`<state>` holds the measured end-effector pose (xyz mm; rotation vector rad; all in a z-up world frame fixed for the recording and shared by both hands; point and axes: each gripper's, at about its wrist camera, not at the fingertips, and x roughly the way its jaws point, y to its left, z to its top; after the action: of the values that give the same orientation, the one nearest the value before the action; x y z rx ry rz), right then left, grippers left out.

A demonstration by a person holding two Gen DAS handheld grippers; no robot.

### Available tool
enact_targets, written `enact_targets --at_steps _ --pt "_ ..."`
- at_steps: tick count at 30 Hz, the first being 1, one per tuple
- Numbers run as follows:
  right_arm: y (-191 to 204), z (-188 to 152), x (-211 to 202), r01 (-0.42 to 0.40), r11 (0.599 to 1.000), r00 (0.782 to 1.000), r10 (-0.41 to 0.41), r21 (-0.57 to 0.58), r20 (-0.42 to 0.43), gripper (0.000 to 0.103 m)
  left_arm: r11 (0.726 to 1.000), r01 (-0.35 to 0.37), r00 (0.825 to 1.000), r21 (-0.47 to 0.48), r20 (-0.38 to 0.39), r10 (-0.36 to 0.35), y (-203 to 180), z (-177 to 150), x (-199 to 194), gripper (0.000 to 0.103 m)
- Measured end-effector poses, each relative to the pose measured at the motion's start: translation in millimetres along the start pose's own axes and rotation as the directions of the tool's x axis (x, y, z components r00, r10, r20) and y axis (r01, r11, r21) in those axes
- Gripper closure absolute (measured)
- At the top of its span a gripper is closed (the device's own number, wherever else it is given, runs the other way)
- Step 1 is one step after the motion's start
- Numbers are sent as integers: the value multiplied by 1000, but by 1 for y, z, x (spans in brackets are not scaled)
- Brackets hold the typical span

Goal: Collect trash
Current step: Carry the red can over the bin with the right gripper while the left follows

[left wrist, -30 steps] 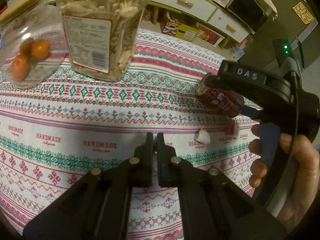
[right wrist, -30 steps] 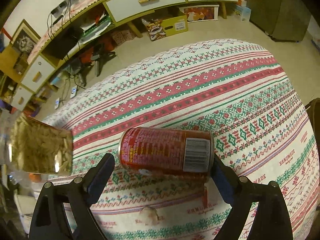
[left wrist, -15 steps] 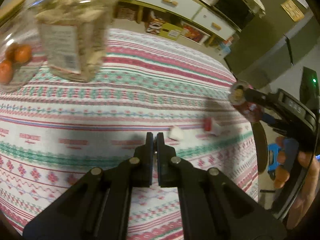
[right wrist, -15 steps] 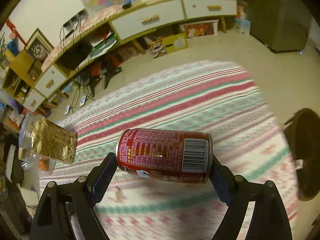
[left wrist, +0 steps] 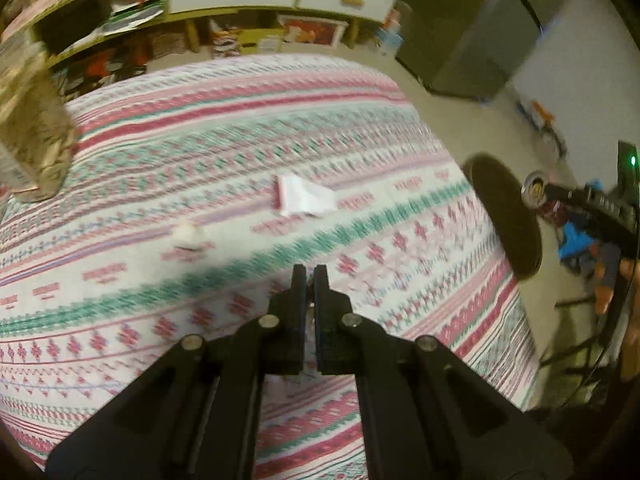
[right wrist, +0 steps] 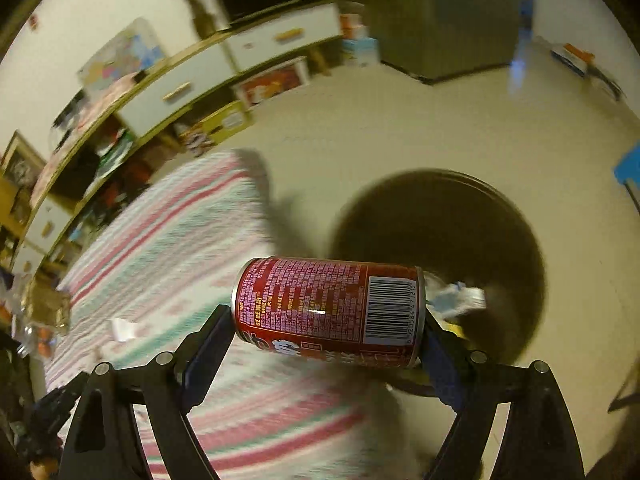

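Can shows only as a small end-on rim in the left wrist view, far right past the table edge, clamped in the right gripper; the hand behind it is cut by the frame. Cloth is smeared by motion, so the white scrap and the smaller crumb are hard to read. Left gripper hangs over the cloth with fingers pressed together, nothing between them. A second ago the can was lying on the cloth near the scraps, and the seed jar, then large at the top, now sits cut off at the left edge.

From the right wrist, the can lies sideways, pinched end to end between the fingers, above the near rim of a dark bin on the floor. Pale litter inside is blurred. A second ago only cloth lay beneath it.
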<state>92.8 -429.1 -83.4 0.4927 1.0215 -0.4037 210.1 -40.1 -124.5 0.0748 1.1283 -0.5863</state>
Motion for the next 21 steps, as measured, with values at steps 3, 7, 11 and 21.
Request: enact_targets --at_steps 3,7,11,21 --pt "-33 1 8 50 999 999 -50 14 -15 14 999 -23 1000 37 -16 23 -19 -4 8 99" --pt "-68 -2 24 61 997 996 -59 38 -60 14 999 -32 999 43 -31 34 -32 -7 18 99" --pt "-92 -5 45 80 995 992 -74 59 -105 14 999 -35 999 37 -39 36 -41 -10 25 99" --pt "-101 -3 55 45 996 992 -36 76 -120 14 981 95 995 166 0 -97 -143 23 25 99"
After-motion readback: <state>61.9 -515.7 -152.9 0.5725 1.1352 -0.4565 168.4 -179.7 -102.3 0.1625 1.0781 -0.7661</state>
